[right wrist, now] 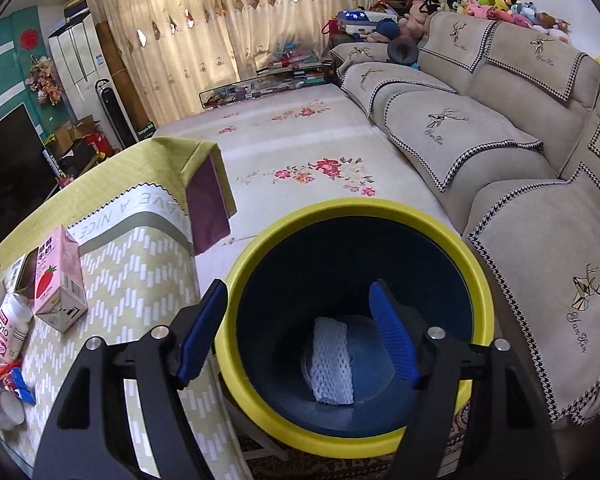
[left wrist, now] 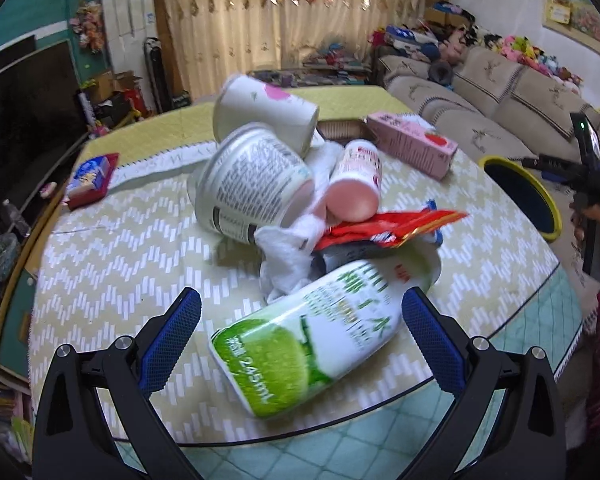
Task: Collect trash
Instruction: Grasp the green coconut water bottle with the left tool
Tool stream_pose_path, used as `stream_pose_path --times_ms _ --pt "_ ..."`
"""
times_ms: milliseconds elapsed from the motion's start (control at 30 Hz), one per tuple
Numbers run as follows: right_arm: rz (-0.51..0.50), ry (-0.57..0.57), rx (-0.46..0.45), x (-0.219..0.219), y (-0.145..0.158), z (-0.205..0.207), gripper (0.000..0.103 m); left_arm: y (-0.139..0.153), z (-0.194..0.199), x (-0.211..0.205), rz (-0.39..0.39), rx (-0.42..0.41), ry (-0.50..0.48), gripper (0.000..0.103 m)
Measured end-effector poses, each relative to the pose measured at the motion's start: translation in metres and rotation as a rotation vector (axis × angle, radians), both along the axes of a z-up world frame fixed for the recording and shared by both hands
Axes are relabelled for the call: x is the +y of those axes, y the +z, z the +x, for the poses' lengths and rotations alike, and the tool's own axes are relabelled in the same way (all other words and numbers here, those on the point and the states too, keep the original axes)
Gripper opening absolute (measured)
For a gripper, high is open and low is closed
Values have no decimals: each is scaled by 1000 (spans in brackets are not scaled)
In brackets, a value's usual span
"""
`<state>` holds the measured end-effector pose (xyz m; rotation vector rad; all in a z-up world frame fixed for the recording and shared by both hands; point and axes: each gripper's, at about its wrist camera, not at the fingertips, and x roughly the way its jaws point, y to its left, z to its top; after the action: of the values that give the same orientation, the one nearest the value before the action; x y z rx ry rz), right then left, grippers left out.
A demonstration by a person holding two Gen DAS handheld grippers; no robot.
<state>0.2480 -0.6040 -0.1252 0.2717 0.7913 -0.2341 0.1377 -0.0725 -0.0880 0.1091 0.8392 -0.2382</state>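
Note:
A pile of trash lies on the table (left wrist: pixel 112 264). Nearest my left gripper (left wrist: pixel 300 304) is a green and white drink carton (left wrist: pixel 316 340) on its side, between the open fingers, not gripped. Behind it lie crumpled white tissue (left wrist: pixel 288 260), a red wrapper (left wrist: pixel 392 226), a white labelled cup (left wrist: pixel 252 184), a small pink bottle (left wrist: pixel 356 184), a paper cup (left wrist: pixel 264 112) and a pink strawberry milk carton (left wrist: pixel 412 144). My right gripper (right wrist: pixel 296 328) is open and empty above the yellow-rimmed bin (right wrist: pixel 380 208), which holds a white foam net (right wrist: pixel 332 364).
A red and blue packet (left wrist: pixel 92 176) lies at the table's far left. The bin also shows beside the table's right edge (left wrist: pixel 540 196). A beige sofa (right wrist: pixel 500 152) runs along the right. A flowered rug (right wrist: pixel 300 152) covers the floor beyond the bin.

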Motion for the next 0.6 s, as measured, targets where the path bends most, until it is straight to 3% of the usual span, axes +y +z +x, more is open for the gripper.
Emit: stream_pose_path --times_ms 167,467,600 --pt "7 20 1 10 1 3 70 -5 5 7 -40 25 -79 99" --pt "26 38 9 15 -2 6 70 -9 -9 -10 -7 55 -261 99" --pt "36 46 8 15 -4 4 70 -5 -18 -23 -67 110 -365 99"
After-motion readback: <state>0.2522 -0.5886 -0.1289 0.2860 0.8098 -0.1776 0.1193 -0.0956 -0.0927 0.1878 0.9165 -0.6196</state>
